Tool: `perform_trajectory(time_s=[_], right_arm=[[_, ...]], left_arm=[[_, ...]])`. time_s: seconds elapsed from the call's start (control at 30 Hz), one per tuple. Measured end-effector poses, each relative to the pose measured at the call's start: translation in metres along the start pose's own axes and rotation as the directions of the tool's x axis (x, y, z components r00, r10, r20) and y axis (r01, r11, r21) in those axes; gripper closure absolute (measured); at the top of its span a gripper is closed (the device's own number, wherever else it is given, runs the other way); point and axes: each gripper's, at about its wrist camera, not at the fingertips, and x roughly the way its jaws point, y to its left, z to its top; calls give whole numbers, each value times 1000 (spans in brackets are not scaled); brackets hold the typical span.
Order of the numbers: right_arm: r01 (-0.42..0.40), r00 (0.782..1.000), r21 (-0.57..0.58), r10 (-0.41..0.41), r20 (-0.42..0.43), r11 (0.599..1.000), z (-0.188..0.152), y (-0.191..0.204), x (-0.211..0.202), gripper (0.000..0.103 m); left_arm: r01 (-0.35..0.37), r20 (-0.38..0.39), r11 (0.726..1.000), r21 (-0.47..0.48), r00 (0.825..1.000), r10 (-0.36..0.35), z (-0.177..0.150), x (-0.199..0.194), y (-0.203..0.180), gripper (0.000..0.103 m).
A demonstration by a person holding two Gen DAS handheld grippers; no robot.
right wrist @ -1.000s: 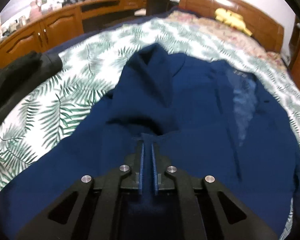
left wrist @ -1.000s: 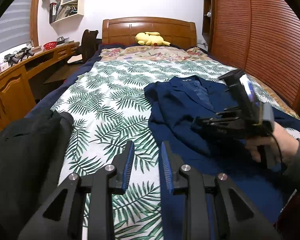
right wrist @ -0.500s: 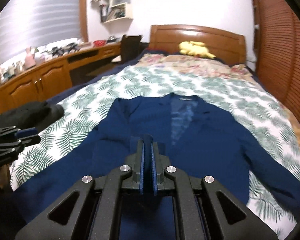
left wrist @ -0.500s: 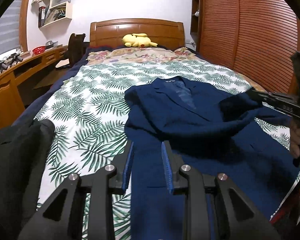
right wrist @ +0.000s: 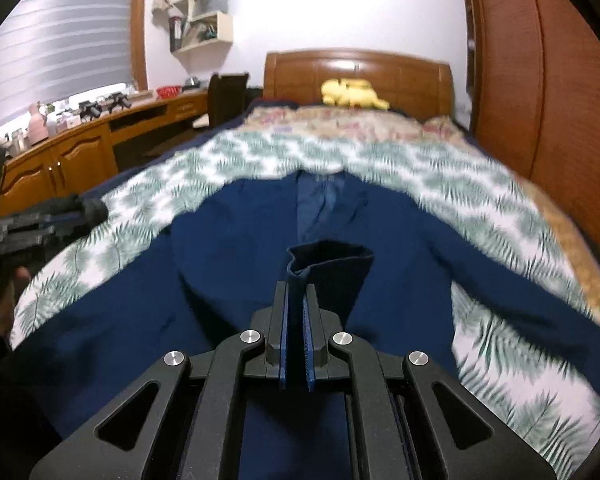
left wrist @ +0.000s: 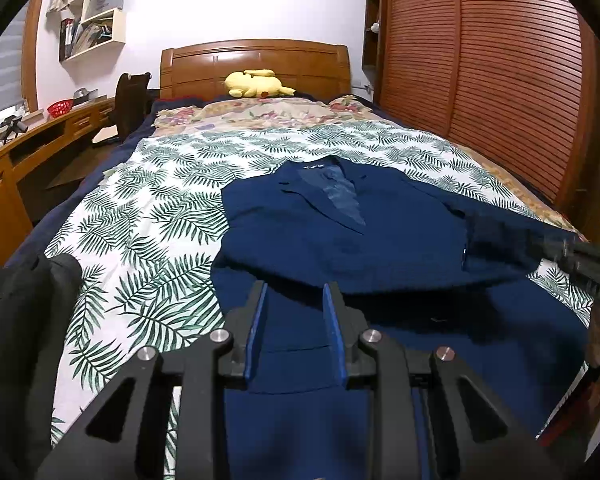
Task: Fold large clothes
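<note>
The left gripper (left wrist: 294, 300) fills the lower centre of its own view, tilted downward, blue pads parted with nothing pinched between them. The right gripper (right wrist: 296, 300), lower centre of its view, has its pads clamped on a navy sleeve cuff (right wrist: 332, 264).

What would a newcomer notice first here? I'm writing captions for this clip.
First, the navy blue suit jacket spread face-up across the leaf-print bedspread, filling the near half of the bed. Next, the right gripper, shut on the jacket's sleeve cuff and holding it above the jacket's front. Last, the yellow plush toy against the wooden headboard.
</note>
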Motion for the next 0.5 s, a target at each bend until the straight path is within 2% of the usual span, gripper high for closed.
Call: perform_trajectory(time_s=[0.13,0.37,0.5], right_arm=[[-12,998,24,13,-60,1000,-30,2,0,99],[-21,990,34,26,-141,999,-61,14,0,98],[-2,978,20,6,-206,1000,-72,17,1,88]], left_arm=[[6,0,1000,8,1000,-6,0,0,-5,77],[8,-5,1000,15,1000,-8,-2,0,-7,77],[10,-5,1000,19,1000,-10,-2,0,-7,77]])
